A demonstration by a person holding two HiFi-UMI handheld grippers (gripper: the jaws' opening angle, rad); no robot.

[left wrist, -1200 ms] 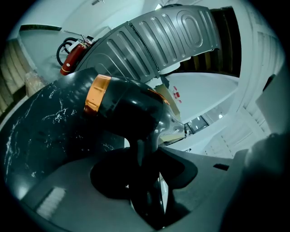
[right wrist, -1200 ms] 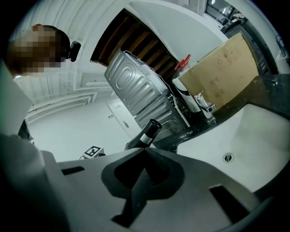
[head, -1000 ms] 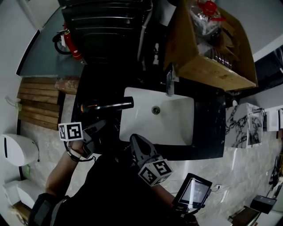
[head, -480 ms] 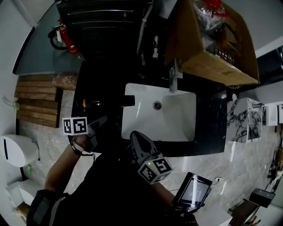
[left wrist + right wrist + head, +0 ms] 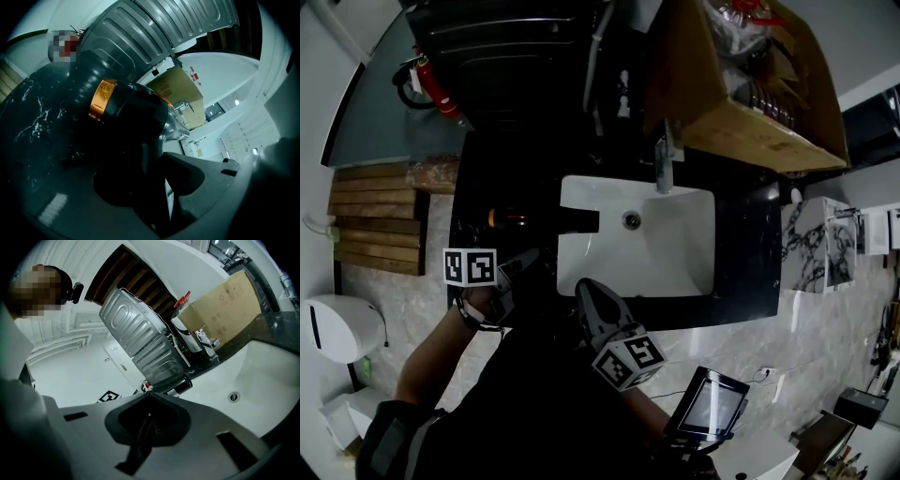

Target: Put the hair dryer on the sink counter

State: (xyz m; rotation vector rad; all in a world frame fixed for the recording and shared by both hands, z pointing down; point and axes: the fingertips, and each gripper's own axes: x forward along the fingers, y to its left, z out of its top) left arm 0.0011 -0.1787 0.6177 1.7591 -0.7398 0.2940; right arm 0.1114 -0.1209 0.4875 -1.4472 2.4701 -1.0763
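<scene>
The black hair dryer (image 5: 546,222) with an orange ring lies level over the left part of the black counter (image 5: 741,253). Its nozzle reaches past the left rim of the white sink (image 5: 675,272). My left gripper (image 5: 523,266) is below it in the head view, its jaws shut on the dryer's handle. The left gripper view is filled by the dryer's body (image 5: 122,122) between the jaws of my left gripper (image 5: 150,164). My right gripper (image 5: 584,292) hangs at the sink's front edge, shut and empty. In the right gripper view the nozzle tip (image 5: 180,384) shows beyond the right gripper (image 5: 147,427).
A chrome faucet (image 5: 664,159) stands behind the basin, under an open cardboard box (image 5: 741,103) of goods. A dark ribbed metal panel (image 5: 516,56) and a red fire extinguisher (image 5: 431,89) are at the back left. Wooden slats (image 5: 375,216) lie on the floor to the left.
My left gripper has moved right and a little forward with the hair dryer in it. The nozzle now reaches further over the sink's rim. The right gripper has stayed put.
</scene>
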